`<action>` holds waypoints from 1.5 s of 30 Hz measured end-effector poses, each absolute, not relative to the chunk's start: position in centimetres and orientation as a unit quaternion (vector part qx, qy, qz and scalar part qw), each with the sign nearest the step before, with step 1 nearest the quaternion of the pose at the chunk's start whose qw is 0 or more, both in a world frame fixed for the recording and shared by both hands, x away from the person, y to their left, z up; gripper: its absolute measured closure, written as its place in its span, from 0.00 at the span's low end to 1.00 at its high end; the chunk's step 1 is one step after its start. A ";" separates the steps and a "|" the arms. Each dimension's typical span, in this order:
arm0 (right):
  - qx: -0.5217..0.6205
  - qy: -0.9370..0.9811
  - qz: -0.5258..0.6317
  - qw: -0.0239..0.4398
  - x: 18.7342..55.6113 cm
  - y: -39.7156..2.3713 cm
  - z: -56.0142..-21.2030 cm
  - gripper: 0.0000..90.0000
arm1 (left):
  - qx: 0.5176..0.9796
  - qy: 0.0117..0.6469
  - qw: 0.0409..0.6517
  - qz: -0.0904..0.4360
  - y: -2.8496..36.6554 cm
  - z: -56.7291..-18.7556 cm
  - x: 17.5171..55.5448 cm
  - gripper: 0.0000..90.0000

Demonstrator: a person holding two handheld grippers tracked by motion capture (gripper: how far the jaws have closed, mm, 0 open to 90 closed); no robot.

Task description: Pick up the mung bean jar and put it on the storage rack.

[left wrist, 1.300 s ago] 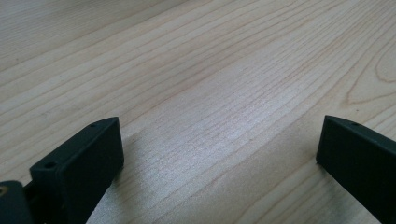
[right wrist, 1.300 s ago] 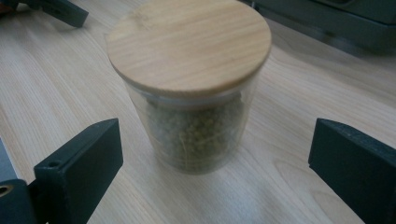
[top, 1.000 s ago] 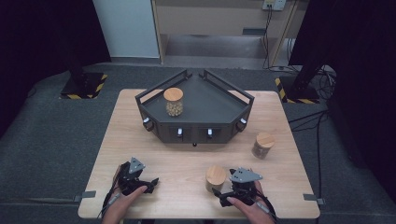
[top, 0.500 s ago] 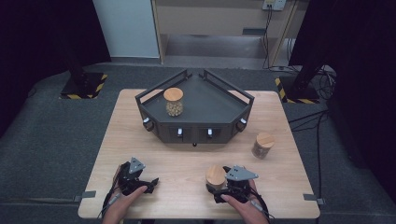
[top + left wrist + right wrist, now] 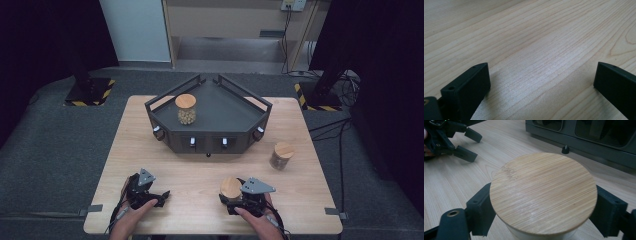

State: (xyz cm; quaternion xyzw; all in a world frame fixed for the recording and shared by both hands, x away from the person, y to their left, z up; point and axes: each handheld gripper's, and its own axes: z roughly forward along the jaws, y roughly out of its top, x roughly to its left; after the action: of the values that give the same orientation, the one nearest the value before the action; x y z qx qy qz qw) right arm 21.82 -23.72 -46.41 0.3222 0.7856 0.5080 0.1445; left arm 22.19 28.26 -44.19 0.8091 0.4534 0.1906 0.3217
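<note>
While the left gripper (image 5: 162, 194) rests low over the near left part of the wooden table (image 5: 200, 170) with its jaws spread wide and nothing but bare wood between them, the right gripper (image 5: 231, 196) has just been closing its jaws on a jar (image 5: 231, 189) that stands near the table's front edge, right of the middle. In the right gripper view the jar's round bamboo lid (image 5: 543, 192) sits squarely between the two black jaws, which meet the jar's sides just under the lid's rim, one on each side; the pale body below the lid is barely visible. The jar stands upright on the table. Behind it, in the middle of the table, stands a dark angular tray (image 5: 225, 107), and on its left part stands a second jar (image 5: 186, 109) with the same kind of lid and a light filling. A third jar (image 5: 281, 155) stands on the table to the right of the tray, well apart from the one being gripped.
</note>
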 end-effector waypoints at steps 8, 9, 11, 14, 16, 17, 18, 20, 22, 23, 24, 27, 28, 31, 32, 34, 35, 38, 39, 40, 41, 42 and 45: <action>0.324 0.779 0.514 0.156 21.3 -23.6 -46.9 0.26 | 0.809 0.453 0.322 0.191 28.3 -44.2 22.2 0.00; 0.324 0.778 0.514 0.158 21.2 -23.5 -46.9 0.26 | 0.809 0.453 0.322 0.190 28.3 -44.2 22.2 0.00; 0.323 0.779 0.513 0.163 21.0 -23.5 -46.9 0.27 | 0.809 0.453 0.322 0.191 28.3 -44.2 22.2 0.00; 0.322 0.779 0.511 0.168 20.9 -23.3 -46.9 0.27 | 0.809 0.453 0.322 0.190 28.3 -44.2 22.2 0.00; 0.321 0.779 0.511 0.173 20.7 -23.2 -47.0 0.28 | 0.809 0.454 0.322 0.190 28.3 -44.2 22.2 0.00; 0.321 0.779 0.511 0.173 20.7 -23.2 -47.0 0.28 | 0.809 0.454 0.322 0.190 28.3 -44.2 22.2 0.00; 0.322 0.778 0.510 0.175 20.6 -23.1 -47.0 0.28 | 0.809 0.453 0.322 0.190 28.3 -44.2 22.2 0.00; 0.321 0.779 0.509 0.178 20.6 -23.0 -46.9 0.28 | 0.809 0.453 0.322 0.191 28.3 -44.2 22.2 0.00; 0.320 0.779 0.508 0.179 20.6 -23.0 -46.9 0.28 | 0.809 0.454 0.322 0.191 28.2 -44.2 22.2 0.00; 0.321 0.779 0.508 0.179 20.6 -23.0 -46.8 0.28 | 0.809 0.454 0.322 0.191 28.2 -44.2 22.2 0.00; 0.321 0.780 0.507 0.180 20.6 -23.0 -46.7 0.28 | 0.809 0.454 0.322 0.191 28.2 -44.2 22.2 0.00; 0.321 0.778 0.509 0.182 20.6 -23.2 -46.4 0.28 | 0.809 0.454 0.322 0.191 28.2 -44.2 22.2 0.00; 0.320 0.777 0.510 0.183 20.6 -23.2 -46.3 0.28 | 0.809 0.454 0.322 0.191 28.2 -44.2 22.2 0.00; 0.317 0.777 0.512 0.185 20.7 -23.3 -45.8 0.28 | 0.809 0.454 0.322 0.191 28.2 -44.2 22.2 0.00; 0.315 0.777 0.513 0.186 20.7 -23.4 -45.6 0.28 | 0.809 0.454 0.322 0.191 28.2 -44.2 22.2 0.00; 0.313 0.776 0.514 0.187 20.8 -23.4 -45.3 0.28 | 0.809 0.454 0.322 0.191 28.2 -44.2 22.2 0.00; 0.311 0.776 0.515 0.188 20.8 -23.5 -45.2 0.28 | 0.809 0.454 0.322 0.191 28.2 -44.2 22.2 0.00; 0.307 0.777 0.516 0.190 20.9 -23.5 -44.6 0.28 | 0.809 0.454 0.322 0.191 28.2 -44.2 22.2 0.00; 0.307 0.777 0.516 0.190 20.9 -23.5 -44.5 0.28 | 0.809 0.454 0.322 0.191 28.2 -44.2 22.2 0.00; 0.306 0.776 0.517 0.191 21.0 -23.5 -44.4 0.28 | 0.809 0.454 0.322 0.191 28.2 -44.2 22.2 0.00; 0.306 0.776 0.518 0.190 21.0 -23.5 -44.3 0.28 | 0.809 0.454 0.322 0.191 28.2 -44.2 22.2 0.00; 0.307 0.775 0.519 0.189 21.0 -23.5 -44.2 0.28 | 0.809 0.454 0.322 0.191 28.2 -44.2 22.2 0.00; 0.305 0.775 0.521 0.188 21.2 -23.4 -43.8 0.28 | 0.809 0.454 0.322 0.191 28.3 -44.2 22.2 0.00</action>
State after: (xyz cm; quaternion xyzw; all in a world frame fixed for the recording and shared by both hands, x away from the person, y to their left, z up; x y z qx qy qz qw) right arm 21.18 -23.45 -43.79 0.3047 0.7749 0.5209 0.1880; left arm 22.19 28.25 -44.19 0.8090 0.4537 0.1906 0.3217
